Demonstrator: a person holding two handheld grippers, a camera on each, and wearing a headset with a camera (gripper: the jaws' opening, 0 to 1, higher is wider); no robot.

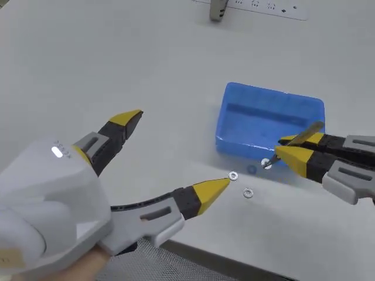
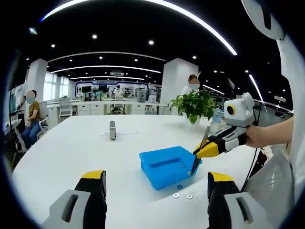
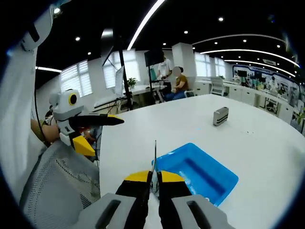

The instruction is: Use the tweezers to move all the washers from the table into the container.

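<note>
Head view – left gripper (image 1: 170, 153): jaws spread wide, holding nothing. It hangs low over the table (image 1: 117, 52), well apart from the work, probably parked to keep the pick-up zone free.
Head view – right gripper (image 1: 282, 147): jaws pinched together on the tweezers (image 1: 307, 133), which slant down toward the table.
Head view – tweezers tip: it sits at the foot of the near wall of the container (image 1: 269, 114). A small bright speck shows there, too small to confirm as a held washer.
Head view – washers (image 1: 233, 175): two lie loose on the table just in front of the container, near the tip. Judged status: transfer unfinished.
Left gripper view – own jaws: far apart at the bottom edge, with nothing between them.
Left gripper view – added information: three washers (image 2: 176, 195) can be counted on the table before the container (image 2: 164, 164), and small specks lie on the container floor. The right gripper (image 2: 209, 149) shows side-on, with the tweezers (image 2: 200, 152) steeply angled, which suits reaching flat parts.
Right gripper view – own jaws: closed tight on the tweezers (image 3: 155, 160), whose blades run straight ahead along the jaw line for aiming.
Right gripper view – added information: it confirms the grip. The container (image 3: 205, 174) lies just ahead to the right, and the left gripper (image 3: 90, 131) stands clear at the table edge.
</note>
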